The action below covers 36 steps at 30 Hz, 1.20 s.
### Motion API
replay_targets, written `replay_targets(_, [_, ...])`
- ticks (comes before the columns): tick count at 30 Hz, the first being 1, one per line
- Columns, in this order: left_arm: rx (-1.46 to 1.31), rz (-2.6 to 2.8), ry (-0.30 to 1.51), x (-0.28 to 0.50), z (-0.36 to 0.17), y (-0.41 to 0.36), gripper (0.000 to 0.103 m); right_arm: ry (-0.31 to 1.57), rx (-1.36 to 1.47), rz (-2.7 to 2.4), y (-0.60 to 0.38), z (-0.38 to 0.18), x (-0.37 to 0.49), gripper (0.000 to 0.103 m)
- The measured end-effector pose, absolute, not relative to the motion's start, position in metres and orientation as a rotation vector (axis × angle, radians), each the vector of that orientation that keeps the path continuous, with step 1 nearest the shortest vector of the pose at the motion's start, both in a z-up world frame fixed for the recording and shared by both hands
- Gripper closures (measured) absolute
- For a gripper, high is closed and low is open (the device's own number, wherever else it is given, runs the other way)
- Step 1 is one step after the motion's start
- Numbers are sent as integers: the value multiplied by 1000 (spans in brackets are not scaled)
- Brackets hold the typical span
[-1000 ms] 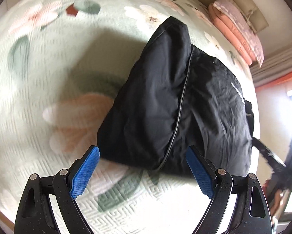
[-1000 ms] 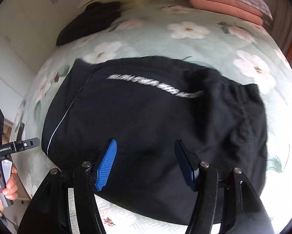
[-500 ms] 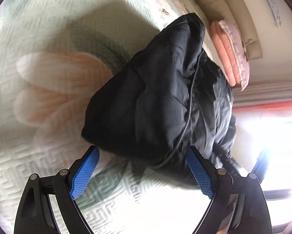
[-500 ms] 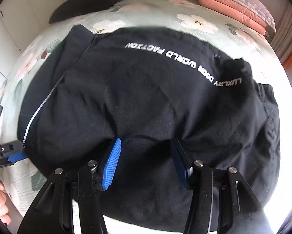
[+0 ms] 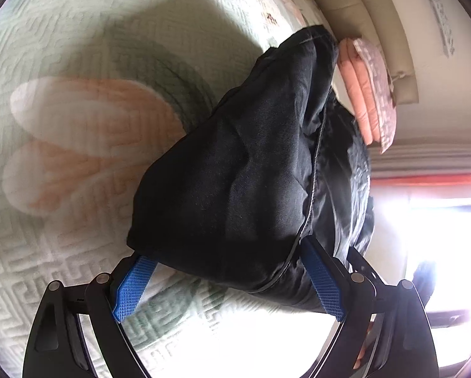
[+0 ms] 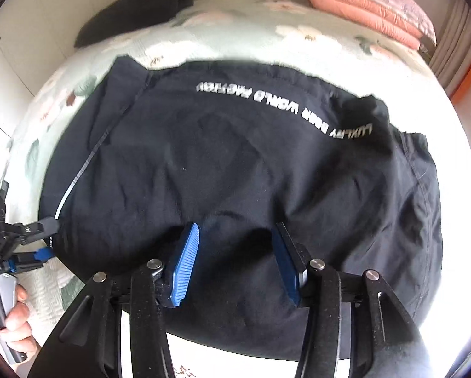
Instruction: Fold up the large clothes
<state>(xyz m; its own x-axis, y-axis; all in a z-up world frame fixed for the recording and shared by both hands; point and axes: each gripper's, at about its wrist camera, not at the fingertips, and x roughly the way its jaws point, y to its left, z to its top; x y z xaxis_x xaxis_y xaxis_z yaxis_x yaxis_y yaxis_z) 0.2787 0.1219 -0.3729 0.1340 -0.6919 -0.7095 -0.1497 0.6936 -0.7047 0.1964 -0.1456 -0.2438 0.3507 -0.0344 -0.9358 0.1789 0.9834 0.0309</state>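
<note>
Though crumpled, smooth black jacket (image 6: pixel 235 163)

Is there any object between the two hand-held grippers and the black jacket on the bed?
Nothing visible. The left hand-held gripper and the right hand-held gripper, both open, already reach the black jacket on the bed cover.

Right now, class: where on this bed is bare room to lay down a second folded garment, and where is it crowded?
Free: the floral bedspread left of the black jacket, and the strip between its far edge and the pink quilts. Crowded: the jacket itself, with both grippers at its near edge, and the dark clothes pile at the far left.
</note>
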Motion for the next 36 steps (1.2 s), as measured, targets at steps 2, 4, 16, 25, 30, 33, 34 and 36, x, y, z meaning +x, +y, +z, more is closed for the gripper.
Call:
replay_targets(2, [-729, -464, 1419, 281, -373, 120, 12, 1231, 143, -142, -147, -251, 202, 49])
replay_targets(4, [-729, -476, 1429, 286, -376, 120, 12, 1240, 112, -145, -145, -259, 207, 48])
replay_targets(16, [-788, -490, 1418, 301, -387, 121, 11, 1140, 141, -150, -153, -227, 191, 47])
replay_targets(25, [-547, -526, 1469, 288, -353, 126, 12, 1158, 227, -199, -196, -204, 157, 47])
replay_targets(30, [-387, -600, 1399, 314, -305, 131, 12, 1181, 262, -334, -270, -200, 125, 31])
replay_targets(33, [-303, -639, 1369, 348, -294, 113, 12, 1193, 262, -370, -318, -205, 113, 20])
replay_targets(34, [-289, -653, 1375, 360, -294, 107, 12, 1207, 277, -372, -336, -209, 110, 16])
replay_targets(36, [-267, -696, 1392, 381, -301, 95, 12, 1232, 302, -388, -370, -219, 106, 15])
